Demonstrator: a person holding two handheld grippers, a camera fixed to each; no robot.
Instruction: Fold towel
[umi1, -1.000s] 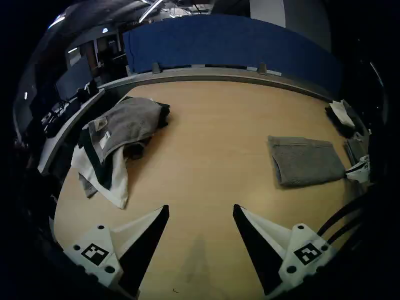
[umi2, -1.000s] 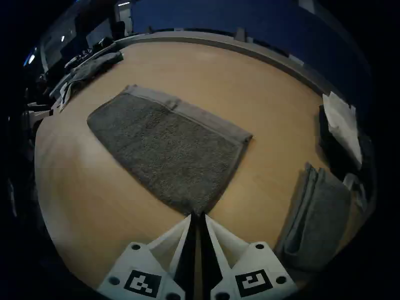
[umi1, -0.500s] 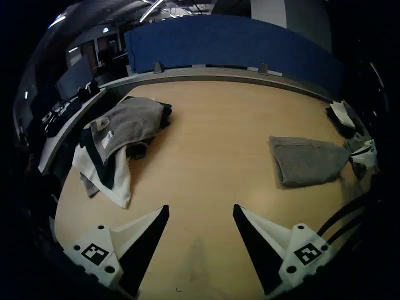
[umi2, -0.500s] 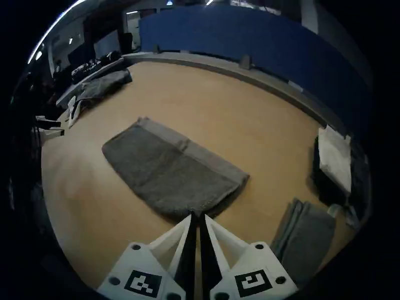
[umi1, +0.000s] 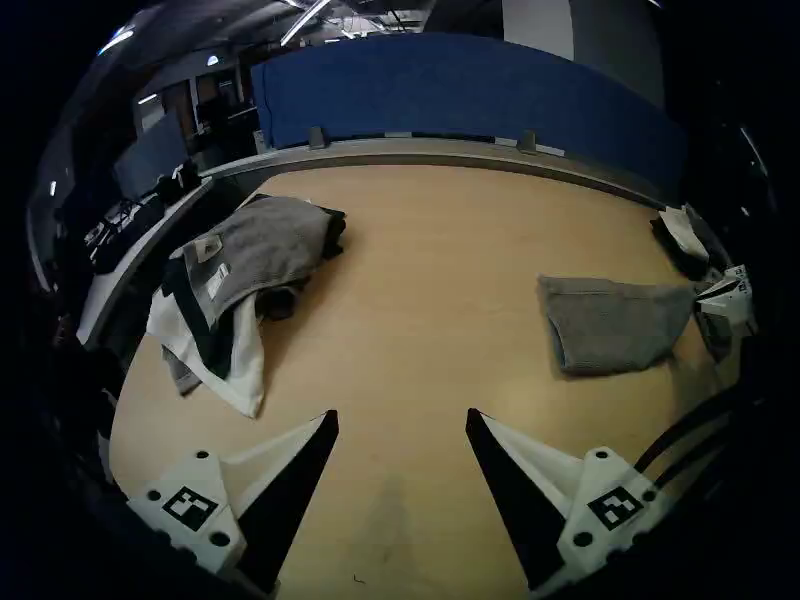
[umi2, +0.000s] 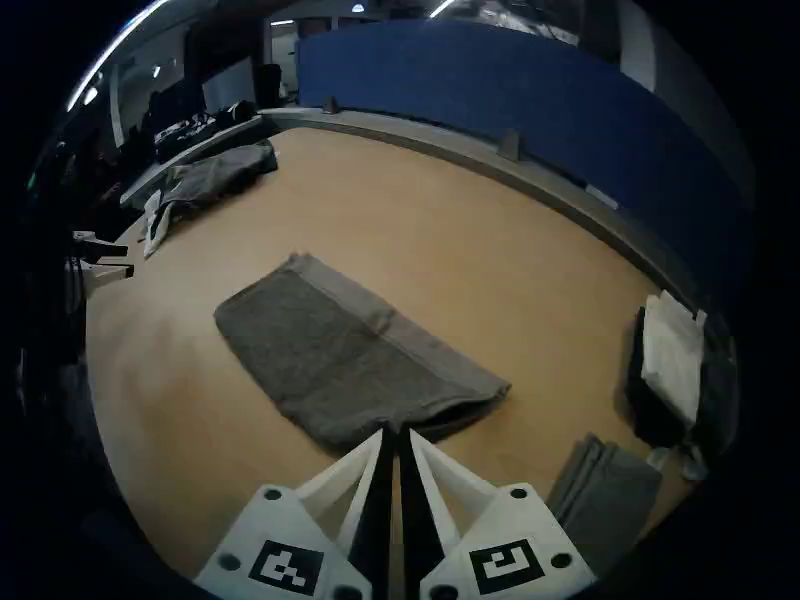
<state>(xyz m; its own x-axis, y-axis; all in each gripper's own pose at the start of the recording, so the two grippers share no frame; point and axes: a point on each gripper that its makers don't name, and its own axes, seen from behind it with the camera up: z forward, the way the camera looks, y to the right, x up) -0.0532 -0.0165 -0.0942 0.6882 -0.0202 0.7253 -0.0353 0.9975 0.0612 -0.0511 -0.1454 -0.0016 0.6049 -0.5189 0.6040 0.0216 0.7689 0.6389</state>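
Note:
A grey towel (umi2: 340, 365) lies folded on the wooden table (umi2: 430, 250). Its near corner is pinched between the fingers of my right gripper (umi2: 392, 432), which is shut on it, and that corner is raised off the table. In the left gripper view the same towel (umi1: 610, 325) lies at the right, with the right gripper (umi1: 725, 300) holding its lifted far-right end. My left gripper (umi1: 400, 415) hangs open over bare table, well to the left of the towel, with nothing between its fingers.
A heap of grey, white and dark cloths (umi1: 240, 270) lies at the table's left edge, also seen as the heap (umi2: 210, 175). A folded grey towel (umi2: 605, 500) and a black and white stack (umi2: 675, 365) sit at the right. A blue partition (umi1: 450, 90) runs along the back.
My right gripper has risen and drawn back with the towel's corner, so that end lifts off the table. The left gripper has stayed still and open.

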